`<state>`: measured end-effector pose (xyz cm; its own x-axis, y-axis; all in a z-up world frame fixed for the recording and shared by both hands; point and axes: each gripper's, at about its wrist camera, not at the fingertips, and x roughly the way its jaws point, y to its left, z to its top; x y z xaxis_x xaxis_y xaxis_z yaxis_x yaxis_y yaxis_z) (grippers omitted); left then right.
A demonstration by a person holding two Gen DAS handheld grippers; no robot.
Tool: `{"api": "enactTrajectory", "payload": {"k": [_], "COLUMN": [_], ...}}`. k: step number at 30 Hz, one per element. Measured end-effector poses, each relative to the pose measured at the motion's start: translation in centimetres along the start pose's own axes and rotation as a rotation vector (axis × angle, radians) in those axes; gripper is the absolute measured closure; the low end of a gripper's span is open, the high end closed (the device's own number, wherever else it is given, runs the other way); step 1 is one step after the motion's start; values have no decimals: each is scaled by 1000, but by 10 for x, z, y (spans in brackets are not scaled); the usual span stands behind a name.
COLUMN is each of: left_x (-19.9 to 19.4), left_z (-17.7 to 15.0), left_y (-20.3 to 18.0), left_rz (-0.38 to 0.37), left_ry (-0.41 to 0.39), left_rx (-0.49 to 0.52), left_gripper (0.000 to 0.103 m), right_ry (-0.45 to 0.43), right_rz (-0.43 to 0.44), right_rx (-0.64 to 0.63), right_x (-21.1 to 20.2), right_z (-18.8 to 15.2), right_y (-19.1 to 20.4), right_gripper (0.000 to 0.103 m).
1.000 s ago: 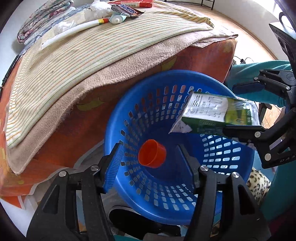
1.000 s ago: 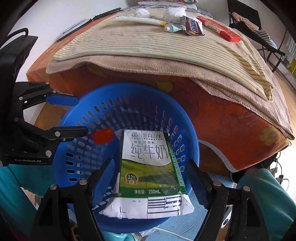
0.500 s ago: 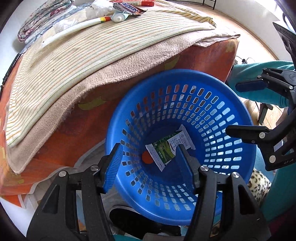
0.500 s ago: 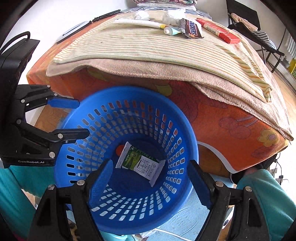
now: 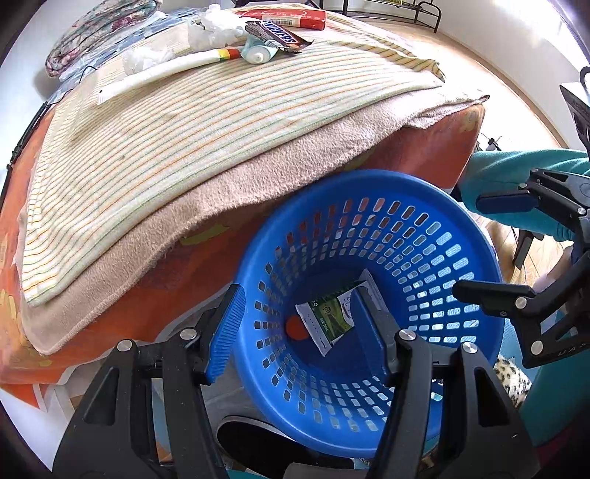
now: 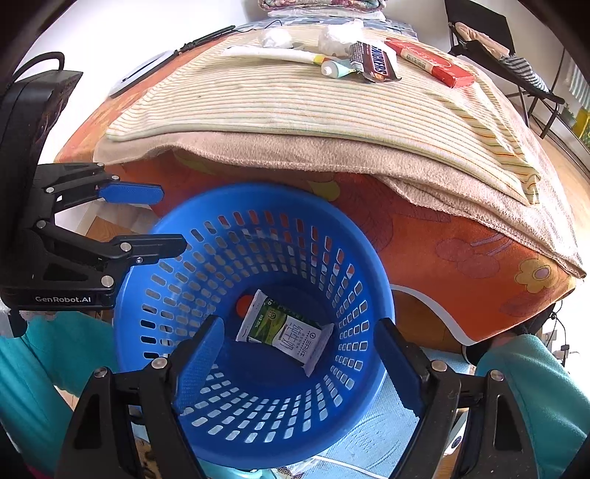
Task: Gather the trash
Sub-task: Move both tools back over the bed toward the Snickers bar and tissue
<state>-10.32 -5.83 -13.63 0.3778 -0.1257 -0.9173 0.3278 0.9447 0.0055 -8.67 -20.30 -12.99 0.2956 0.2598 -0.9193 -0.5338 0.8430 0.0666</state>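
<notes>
The milk carton point(image 6: 283, 331) lies flat at the bottom of the blue basket point(image 6: 372, 294), and it partly covers an orange cap point(image 5: 294, 327). The basket stands just beside the bed point(image 6: 461, 250).

The left tool point(image 5: 298, 328) hangs over the basket with its 2 fingers wide apart and nothing between them. The right tool point(image 6: 300, 363) is spread wide too and holds nothing.

More trash lies far up on the striped blanket point(image 5: 184, 121). There is a candy wrapper point(image 5: 277, 35), a small tube point(image 5: 260, 53), a long white tube point(image 5: 162, 73), a red box point(image 5: 284, 17) and some crumpled white paper point(image 5: 214, 31).

The wrapper looks very light and thin, and it may be a bit slippery. It would be best to pinch it across the middle so it does not slide out. The small tube looks soft and squishy, so grip it at the hard cap end, not the belly. The long tube is best taken near its middle so it does not tip. The red box looks stiff and light, so squeeze it across its 2 narrow sides. The paper is fluffy and weighs next to nothing, so pinch deep into the ball. The blanket is soft, so a tool pushed down too far may grab cloth too.
</notes>
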Motion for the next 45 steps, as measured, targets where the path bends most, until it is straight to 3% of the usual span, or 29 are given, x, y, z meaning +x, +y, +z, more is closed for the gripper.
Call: {"api": "enactTrajectory", "payload": {"k": [8, 14, 16, 25, 33, 45], "left_x": [-20, -42, -49, -67, -53, -12], "left_z": [30, 63, 75, 125, 156, 193], "left_y": [21, 54, 66, 118, 145, 171], "left_rz": [-9, 2, 9, 67, 107, 99], "left_ry": [-58, -112, -131, -206, -214, -183], "left_rx": [-64, -152, -192, -309, -356, -398], "left_gripper": [42, 41, 35, 34, 34, 34], "right_ry": [-13, -79, -107, -212, -237, -223], "right_rz": [-3, 23, 27, -31, -31, 34], "right_rx": [67, 125, 133, 97, 144, 216], "right_x": [-10, -29, -35, -51, -44, 1], "right_z": [11, 29, 37, 83, 134, 201], "right_y": [-10, -25, -29, -41, -68, -95], "right_gripper": [17, 17, 17, 17, 17, 17]}}
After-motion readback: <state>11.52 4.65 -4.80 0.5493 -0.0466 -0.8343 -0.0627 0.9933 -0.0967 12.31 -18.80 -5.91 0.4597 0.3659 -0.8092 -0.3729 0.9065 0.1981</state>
